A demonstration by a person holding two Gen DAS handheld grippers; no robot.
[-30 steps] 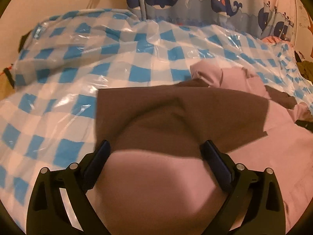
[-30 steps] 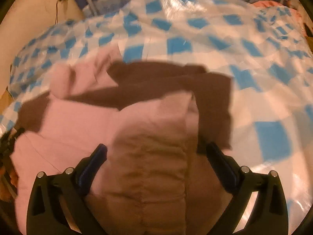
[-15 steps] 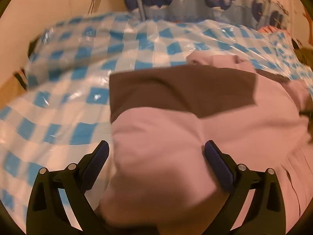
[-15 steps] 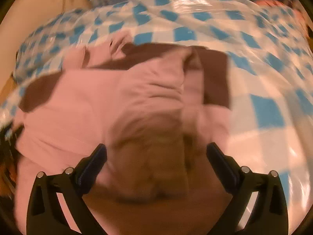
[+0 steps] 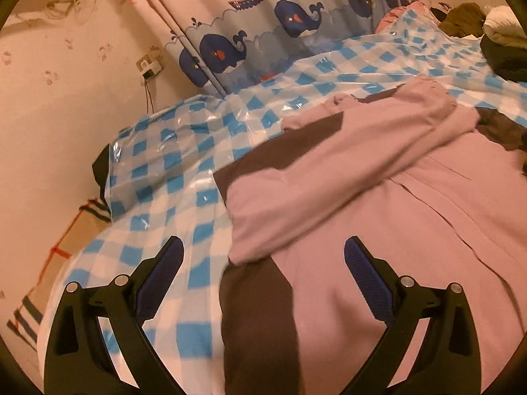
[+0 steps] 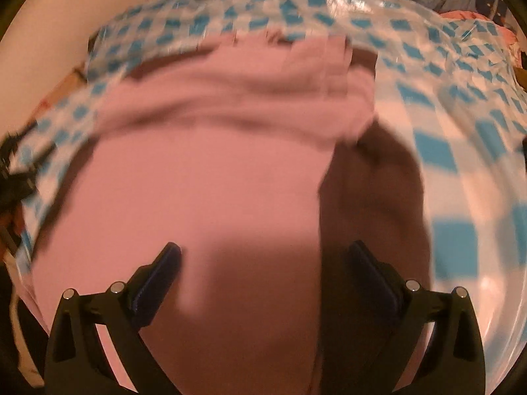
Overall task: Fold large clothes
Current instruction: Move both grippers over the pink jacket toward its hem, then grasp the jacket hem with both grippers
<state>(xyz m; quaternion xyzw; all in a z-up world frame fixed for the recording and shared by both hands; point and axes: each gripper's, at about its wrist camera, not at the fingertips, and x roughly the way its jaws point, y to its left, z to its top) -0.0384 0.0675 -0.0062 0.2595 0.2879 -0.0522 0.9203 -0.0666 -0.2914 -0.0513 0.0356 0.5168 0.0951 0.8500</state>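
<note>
Now that the pink-and-brown fabric garment (image 5: pixel 378 177) has dropped folded from 3 o'clock onto the blue-checked plastic-covered bed (image 5: pixel 184 151), both the left gripper (image 5: pixel 263 276) and right gripper (image 6: pixel 263 276) hover with jaws released, one fold seemingly done.

Bare checked sheet (image 5: pixel 171 177) left of pink garment (image 5: pixel 378 197), dark clothes pile (image 5: pixel 504 56) far right

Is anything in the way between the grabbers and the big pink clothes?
No, nothing visible is. The left hand-held gripper is open right over the pink garment, at its edge on the blue checked cover. The right hand-held gripper is open over the same cloth, though its view is blurred.
</note>
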